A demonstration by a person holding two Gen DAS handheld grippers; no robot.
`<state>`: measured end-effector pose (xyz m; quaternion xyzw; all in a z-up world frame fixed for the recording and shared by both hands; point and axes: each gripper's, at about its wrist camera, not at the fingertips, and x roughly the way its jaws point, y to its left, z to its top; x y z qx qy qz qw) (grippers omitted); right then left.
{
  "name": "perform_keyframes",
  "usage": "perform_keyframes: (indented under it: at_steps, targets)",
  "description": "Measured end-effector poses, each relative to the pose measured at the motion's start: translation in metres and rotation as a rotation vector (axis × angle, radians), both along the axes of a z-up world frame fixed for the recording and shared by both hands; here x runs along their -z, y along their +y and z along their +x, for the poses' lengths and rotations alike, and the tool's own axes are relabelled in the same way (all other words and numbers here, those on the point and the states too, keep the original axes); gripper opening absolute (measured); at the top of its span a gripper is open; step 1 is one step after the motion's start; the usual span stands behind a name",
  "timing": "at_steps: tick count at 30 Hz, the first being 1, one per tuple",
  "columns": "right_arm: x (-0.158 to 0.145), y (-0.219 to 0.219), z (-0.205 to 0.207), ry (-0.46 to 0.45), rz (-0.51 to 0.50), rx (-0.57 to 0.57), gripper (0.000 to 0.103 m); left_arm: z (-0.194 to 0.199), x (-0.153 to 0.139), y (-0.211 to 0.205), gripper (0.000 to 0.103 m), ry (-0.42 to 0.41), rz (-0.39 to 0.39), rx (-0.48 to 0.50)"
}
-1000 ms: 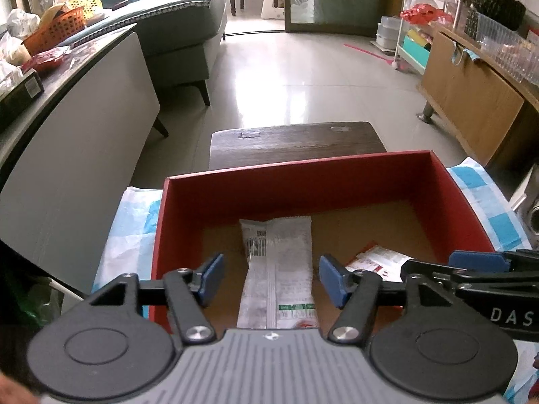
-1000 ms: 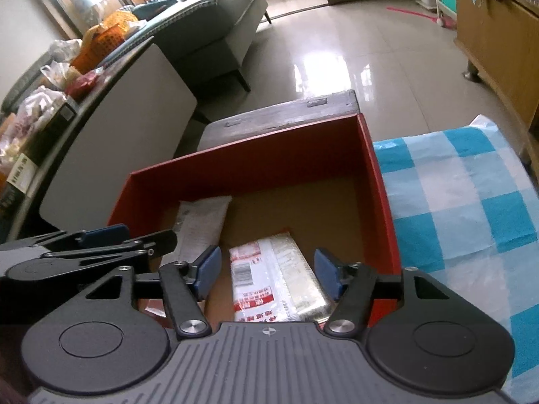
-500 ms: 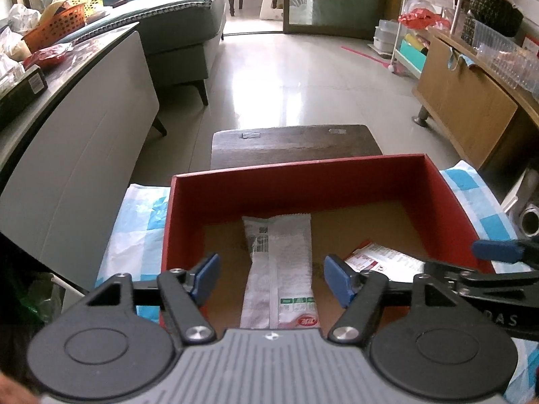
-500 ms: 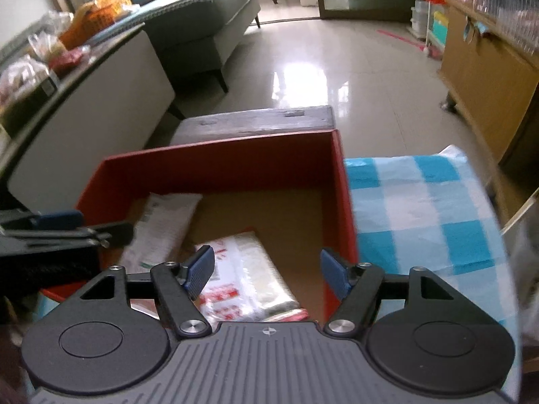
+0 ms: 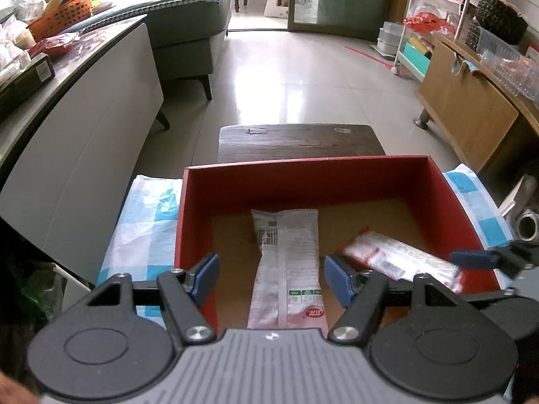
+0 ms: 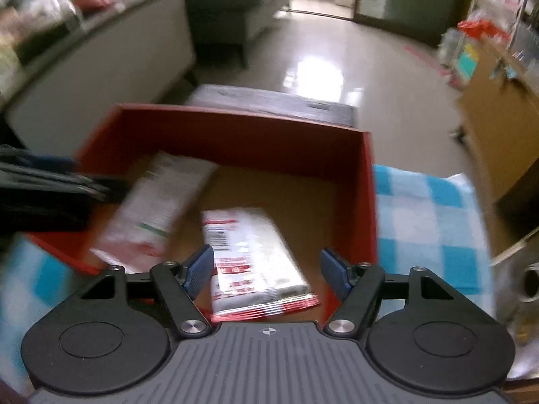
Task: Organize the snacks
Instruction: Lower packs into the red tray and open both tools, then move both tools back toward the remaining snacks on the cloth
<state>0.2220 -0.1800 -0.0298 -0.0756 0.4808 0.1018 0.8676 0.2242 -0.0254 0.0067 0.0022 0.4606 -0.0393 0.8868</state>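
A red cardboard box (image 5: 303, 181) stands on a checked cloth with two snack packets flat on its brown floor. A long white packet (image 5: 286, 262) lies lengthwise between the fingers of my left gripper (image 5: 271, 277), which is open; the pads do not touch it. To its right lies a red-and-white packet (image 5: 401, 262), and a blue finger of the right gripper (image 5: 471, 259) shows beside it. The right wrist view is blurred. There my right gripper (image 6: 267, 272) hangs open over the red-and-white packet (image 6: 252, 262), with the white packet (image 6: 161, 202) further left in the box (image 6: 235, 134).
A blue-and-white checked cloth (image 6: 424, 208) covers the table on both sides of the box. Beyond the box stands a dark wooden stool (image 5: 299, 141). A grey sideboard (image 5: 84, 128) runs along the left, and a wooden cabinet (image 5: 468, 114) stands at the right. A metal fitting (image 5: 525, 225) sits at the right edge.
Both grippers' jaws have widened a little. The right gripper has rolled and shifted right, so its view is now blurred, and the red-and-white packet lies angled between its fingers.
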Motion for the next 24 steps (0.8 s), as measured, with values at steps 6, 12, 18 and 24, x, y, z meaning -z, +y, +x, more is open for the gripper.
perform_keyframes:
  at_steps: [6, 12, 18, 24]
  targets:
    - [0.012, 0.005, 0.010, -0.015, -0.047, 0.017, 0.073, -0.002, 0.000, -0.002, 0.063, -0.008, 0.019, 0.013]
    - [-0.023, 0.000, -0.009, -0.099, 0.046, 0.024, 0.081, -0.012, -0.008, -0.002, 0.064, -0.016, 0.015, 0.013]
    - [-0.043, -0.006, -0.032, -0.117, 0.058, 0.062, 0.088, -0.036, -0.019, 0.006, 0.071, -0.035, 0.009, 0.001]
    - [-0.048, -0.014, -0.058, -0.116, 0.076, 0.096, 0.090, -0.059, -0.012, 0.012, 0.071, -0.008, 0.015, -0.006]
